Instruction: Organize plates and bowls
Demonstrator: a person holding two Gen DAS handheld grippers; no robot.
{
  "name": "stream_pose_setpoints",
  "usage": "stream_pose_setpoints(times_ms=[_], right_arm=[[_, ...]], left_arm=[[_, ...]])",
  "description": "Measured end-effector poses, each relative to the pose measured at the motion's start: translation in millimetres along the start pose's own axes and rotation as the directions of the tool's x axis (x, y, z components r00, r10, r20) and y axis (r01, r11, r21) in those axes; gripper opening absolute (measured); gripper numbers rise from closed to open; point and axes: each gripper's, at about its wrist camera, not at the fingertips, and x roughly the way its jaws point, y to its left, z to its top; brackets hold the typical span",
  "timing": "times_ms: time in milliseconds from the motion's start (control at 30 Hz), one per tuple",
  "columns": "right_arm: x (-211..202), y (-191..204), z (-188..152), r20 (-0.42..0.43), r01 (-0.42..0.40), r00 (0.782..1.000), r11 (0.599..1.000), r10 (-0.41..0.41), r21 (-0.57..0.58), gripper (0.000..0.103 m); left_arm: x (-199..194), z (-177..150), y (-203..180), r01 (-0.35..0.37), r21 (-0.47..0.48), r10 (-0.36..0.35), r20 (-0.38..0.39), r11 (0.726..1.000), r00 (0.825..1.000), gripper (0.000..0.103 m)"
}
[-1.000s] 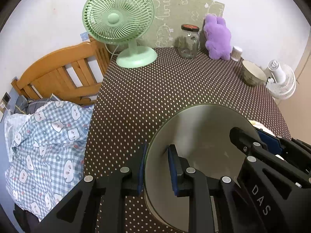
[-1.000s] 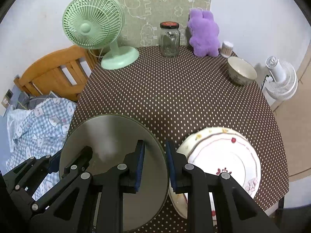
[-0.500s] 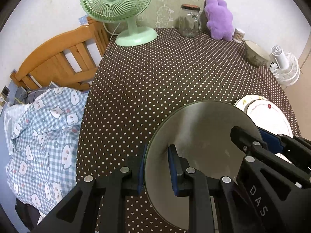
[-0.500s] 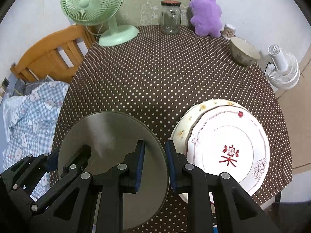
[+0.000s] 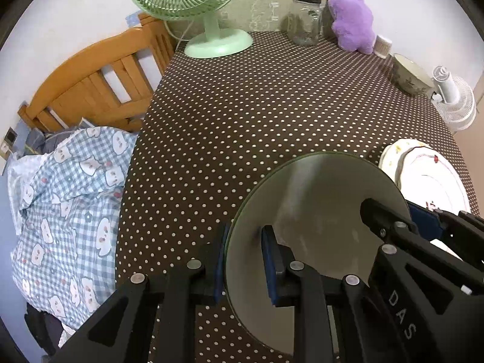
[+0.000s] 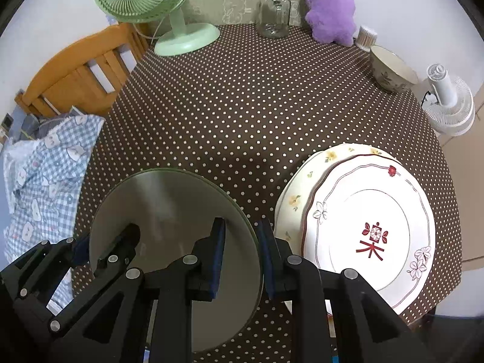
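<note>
A grey-green round plate is held above the polka-dot table by both grippers. My left gripper is shut on its left rim. My right gripper is shut on its right rim; the plate also shows in the right wrist view. To the right, a white plate with a red emblem lies stacked on a larger floral plate near the table's front right edge. A patterned bowl stands at the far right.
At the back stand a green desk fan, a glass jar, a purple plush toy and a small cup of toothpicks. A wooden chair with checked bedding is left of the table. A white fan is off the right edge.
Both grippers have lifted and drawn back with the grey-green plate. The view looks down more, so the stacked plates show more fully. Both grips are unchanged.
</note>
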Motion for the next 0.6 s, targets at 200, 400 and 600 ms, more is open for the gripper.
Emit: stream_pose_setpoints(times_ms=[200, 400, 600], right_arm=[[5.6, 1.7, 1.0, -0.002, 0.0, 1.0, 1.0, 0.0, -0.003, 0.026], [7.2, 1.5, 2.3, -0.005, 0.004, 1.0, 1.0, -0.004, -0.007, 0.026], [7.5, 2.0, 1.1, -0.016, -0.002, 1.0, 1.0, 0.002, -0.007, 0.026]], left_arm=[[4.0, 1.4, 0.8, 0.002, -0.006, -0.002, 0.001, 1.0, 1.0, 0.019], [5.2, 0.1, 1.2, 0.005, -0.01, -0.005, 0.002, 1.0, 1.0, 0.019], [5.0, -2.9, 1.8, 0.026, -0.014, -0.026, 0.002, 1.0, 1.0, 0.027]])
